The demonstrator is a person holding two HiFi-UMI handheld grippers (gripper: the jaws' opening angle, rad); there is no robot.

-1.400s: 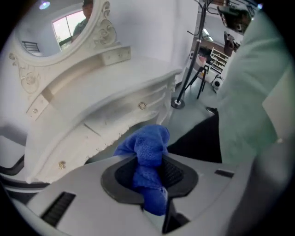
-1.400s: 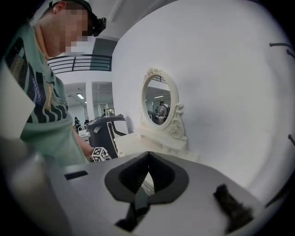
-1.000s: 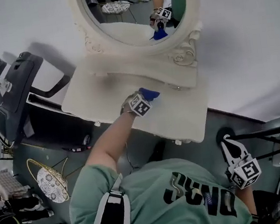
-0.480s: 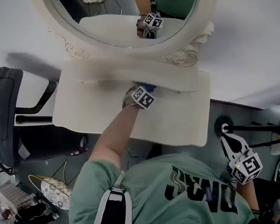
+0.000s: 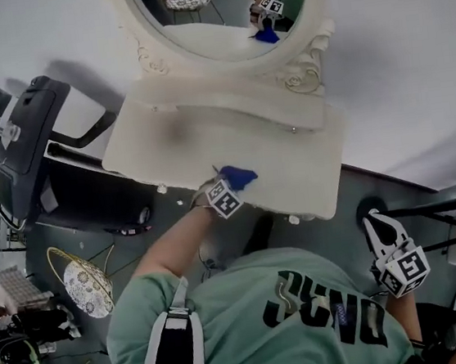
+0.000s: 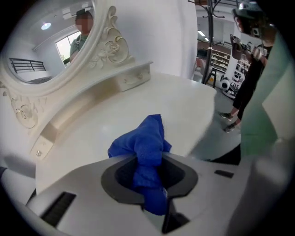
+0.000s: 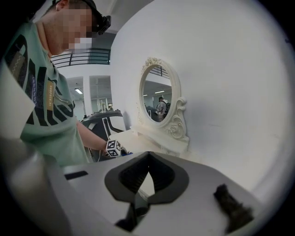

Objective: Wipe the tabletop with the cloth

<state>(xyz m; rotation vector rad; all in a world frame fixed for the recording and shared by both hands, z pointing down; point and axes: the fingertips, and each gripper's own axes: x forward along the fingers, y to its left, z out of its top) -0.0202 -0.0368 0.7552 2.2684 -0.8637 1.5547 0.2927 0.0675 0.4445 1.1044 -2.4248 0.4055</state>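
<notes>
The left gripper (image 5: 231,185) reaches over the near edge of the cream table (image 5: 293,173), about midway along it. Its jaws are clamped on a bunched blue cloth (image 5: 238,175). In the left gripper view the cloth (image 6: 146,145) fills the gap between the jaws and sticks out past them, with its free end lying on the tabletop. The oval mirror (image 5: 215,10) stands at the far side of the table and reflects the gripper and the cloth.

The right gripper (image 5: 378,229) hangs well off the table to the near right, beside the person's green shirt (image 5: 310,315) and above the floor. Its own view shows the jaws (image 7: 147,159) brought together with nothing between them.

A dark treadmill (image 5: 26,152) stands left of the table.
</notes>
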